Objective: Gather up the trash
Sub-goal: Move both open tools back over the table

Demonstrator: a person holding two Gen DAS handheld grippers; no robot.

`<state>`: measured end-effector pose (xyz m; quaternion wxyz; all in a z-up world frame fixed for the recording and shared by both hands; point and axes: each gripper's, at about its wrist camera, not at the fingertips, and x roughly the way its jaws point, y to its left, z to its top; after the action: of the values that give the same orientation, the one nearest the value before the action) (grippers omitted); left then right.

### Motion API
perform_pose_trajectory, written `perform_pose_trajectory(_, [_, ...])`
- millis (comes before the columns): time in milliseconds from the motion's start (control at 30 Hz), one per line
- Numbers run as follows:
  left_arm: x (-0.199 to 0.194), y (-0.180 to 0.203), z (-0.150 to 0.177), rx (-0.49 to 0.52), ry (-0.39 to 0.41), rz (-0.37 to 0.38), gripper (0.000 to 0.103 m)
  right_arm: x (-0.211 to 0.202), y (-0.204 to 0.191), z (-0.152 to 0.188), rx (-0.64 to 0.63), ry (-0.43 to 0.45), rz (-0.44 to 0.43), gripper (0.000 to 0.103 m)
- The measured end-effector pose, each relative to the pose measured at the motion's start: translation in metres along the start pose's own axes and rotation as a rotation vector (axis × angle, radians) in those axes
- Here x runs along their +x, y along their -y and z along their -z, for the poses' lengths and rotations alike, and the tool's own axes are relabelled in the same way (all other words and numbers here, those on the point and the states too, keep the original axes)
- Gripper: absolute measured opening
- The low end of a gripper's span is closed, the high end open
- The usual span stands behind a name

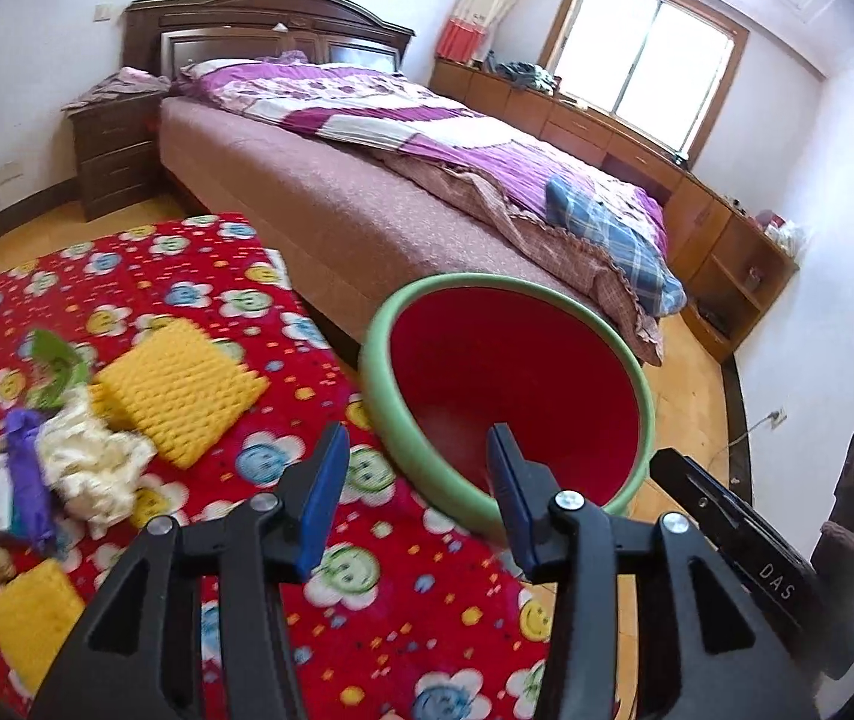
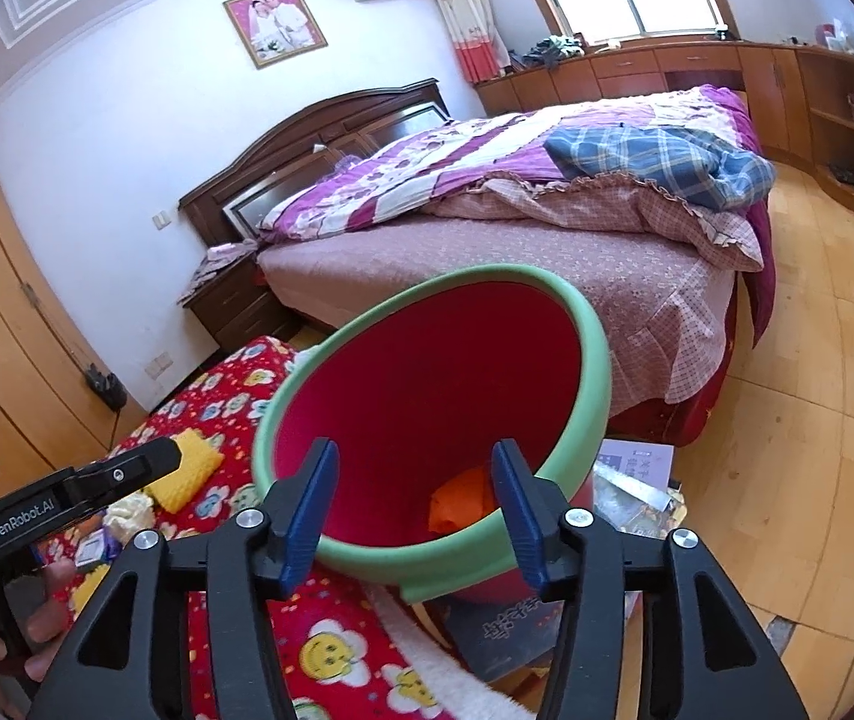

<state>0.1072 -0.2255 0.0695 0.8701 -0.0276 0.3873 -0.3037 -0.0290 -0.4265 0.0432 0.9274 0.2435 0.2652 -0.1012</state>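
Two hand-held grippers are hovering over a red bin with a green rim (image 1: pixel 511 414) at the centre of both wrist views, beside a table draped in a red smiley-flower cloth (image 1: pixel 234 300). The left gripper (image 1: pixel 420 480) is standing with its blue pads apart and nothing between them; the right gripper (image 2: pixel 414 498) is likewise gaping empty above the bin's mouth, where an orange scrap (image 2: pixel 463 501) is lying on the bottom.

The remaining litter is sitting at the left of the left wrist view: a crumpled cream paper wad (image 1: pixel 96 462), a purple wrapper (image 1: pixel 27 480) touching it, a green scrap (image 1: pixel 57 366) above them, and yellow waffle-textured pads (image 1: pixel 180 390) just beside.

The step in hand appears to be going back for the next piece. Doing it well likely means swinging the left gripper toward the wad, coming down with pads straddling it, and pinching the paper alone so the cloth is not dragged along. The wad should compress easily; the thin wrapper may slip.
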Motion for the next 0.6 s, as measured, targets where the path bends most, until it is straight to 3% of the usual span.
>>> perform_pose_trajectory(133, [-0.019,-0.013,0.006,-0.018,0.015,-0.041,0.050,-0.006,-0.012,0.005,-0.004,-0.006,-0.003,0.062])
perform_pose_trajectory(467, [-0.058,-0.057,0.034,-0.114,0.018,-0.138,0.060,-0.008,-0.044,0.025,-0.056,-0.060,-0.033,0.064])
perform_pose_trajectory(600, [-0.073,-0.071,0.044,-0.137,0.026,-0.191,0.068,-0.008,-0.060,0.034,-0.084,-0.077,-0.052,0.064])
